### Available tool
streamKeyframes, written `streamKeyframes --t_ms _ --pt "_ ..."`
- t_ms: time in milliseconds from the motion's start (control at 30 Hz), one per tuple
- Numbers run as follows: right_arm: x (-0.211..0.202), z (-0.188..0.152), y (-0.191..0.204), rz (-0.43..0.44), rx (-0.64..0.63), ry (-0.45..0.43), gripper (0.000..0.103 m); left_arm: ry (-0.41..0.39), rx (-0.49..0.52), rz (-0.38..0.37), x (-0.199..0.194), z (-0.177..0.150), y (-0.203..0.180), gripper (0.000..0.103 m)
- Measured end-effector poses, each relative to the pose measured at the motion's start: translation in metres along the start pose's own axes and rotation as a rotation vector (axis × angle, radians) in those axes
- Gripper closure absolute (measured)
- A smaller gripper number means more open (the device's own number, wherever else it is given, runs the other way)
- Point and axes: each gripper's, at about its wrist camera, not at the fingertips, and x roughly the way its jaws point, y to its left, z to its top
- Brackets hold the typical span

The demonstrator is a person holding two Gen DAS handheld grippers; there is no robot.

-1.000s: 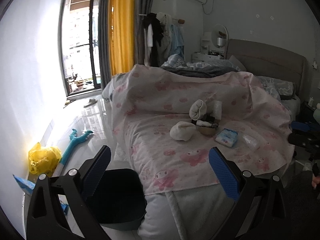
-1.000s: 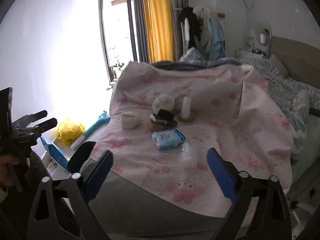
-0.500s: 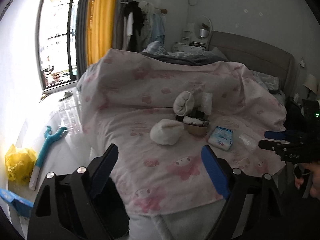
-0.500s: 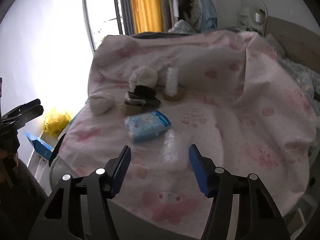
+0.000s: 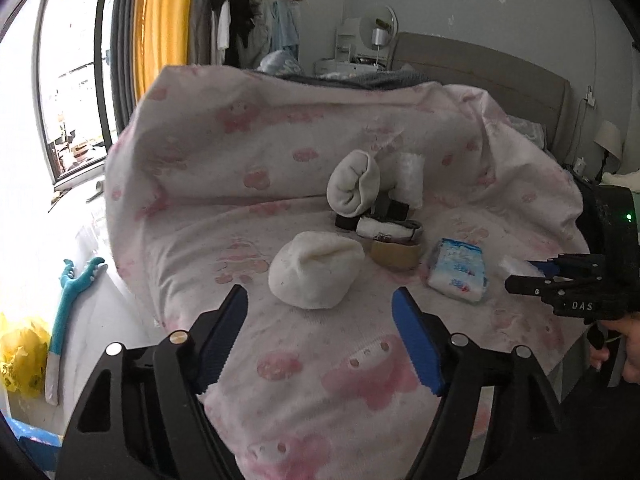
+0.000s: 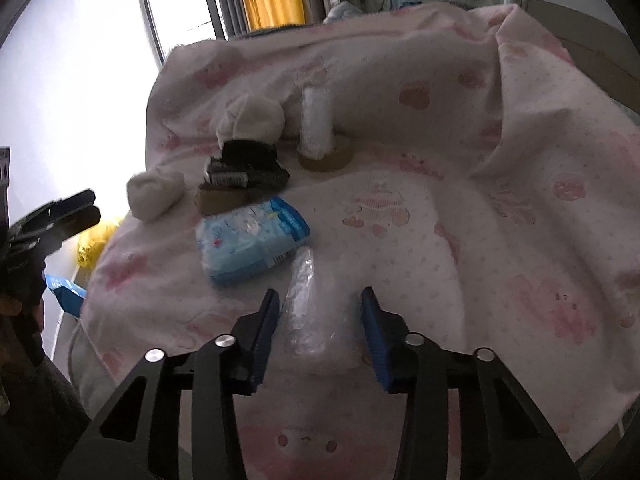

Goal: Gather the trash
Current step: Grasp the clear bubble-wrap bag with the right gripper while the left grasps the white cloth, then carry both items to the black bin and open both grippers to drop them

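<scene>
Crinkled clear plastic: a see-through wrapper (image 6: pixel 306 304) lies on the pink blanket (image 6: pixel 480 240), just beside the blue tissue pack (image 6: pixel 250 240), on the side away from the window.
Step in hand: first pick of the trash collection; the wrapper looks like the target.
Right gripper (image 6: pixel 318 322): straddles the near end of the wrapper, jaws closing, one blue pad right at the plastic, the other with a gap. Not pinched yet, as far as I can tell.
Left gripper (image 5: pixel 320 336): jaws apart and narrowing, nothing between them; it hangs short of the white sock ball (image 5: pixel 314 274), which sits beyond the tissue pack, toward the window.
Other clutter: a rolled white sock (image 5: pixel 352 188), a brown tape ring (image 5: pixel 396 254) and dark small items, grouped behind the tissue pack.
Next move calls for: finishing the squeeze until both pads bite the plastic, then lifting clear without dragging the blanket.
Likely snag: thin film may slip or crumple.
Bin: none visible.
</scene>
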Motion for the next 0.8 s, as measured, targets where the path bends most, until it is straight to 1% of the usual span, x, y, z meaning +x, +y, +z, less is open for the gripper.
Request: streamKeyframes --t_ms 67,200,267,400,467,500,567,600,633,700,800 --pt "0.002 0.001 0.000 0.000 -0.001 -0.002 0.067 0.009 0.003 -0.005 0.008 0.001 0.001 0.026" --pt "-0.004 0.005 -0.003 0.009 0.015 -0.030 0.068 0.025 -0.007 -0.002 0.026 0.003 0.006 0.030" --pt "-0.009 0.008 -0.003 0.012 0.020 -0.054 0.068 0.025 -0.027 -0.016 0.032 0.006 0.008 0.034" --pt "-0.015 0.018 0.001 0.023 0.019 -0.094 0.068 0.021 -0.044 -0.056 0.040 0.011 0.010 0.034" --pt "-0.016 0.024 0.003 0.023 0.017 -0.102 0.068 0.041 -0.041 -0.032 0.048 0.012 0.011 0.036" --pt "-0.017 0.027 0.005 0.026 0.018 -0.106 0.068 0.048 -0.046 -0.026 0.051 0.012 0.011 0.039" --pt "-0.017 0.034 0.008 0.031 0.016 -0.112 0.068 0.065 -0.066 -0.015 0.056 0.012 0.015 0.041" --pt "-0.016 0.038 0.011 0.037 0.016 -0.114 0.068 0.070 -0.075 -0.008 0.058 0.012 0.017 0.046" --pt "-0.016 0.041 0.013 0.042 0.015 -0.115 0.068 0.073 -0.091 -0.007 0.058 0.011 0.021 0.048" --pt "-0.012 0.047 0.022 0.049 0.001 -0.116 0.068 0.070 -0.125 -0.022 0.056 0.011 0.026 0.055" --pt "-0.007 0.054 0.039 0.066 -0.024 -0.112 0.068 0.060 -0.174 -0.040 0.048 0.013 0.033 0.061"
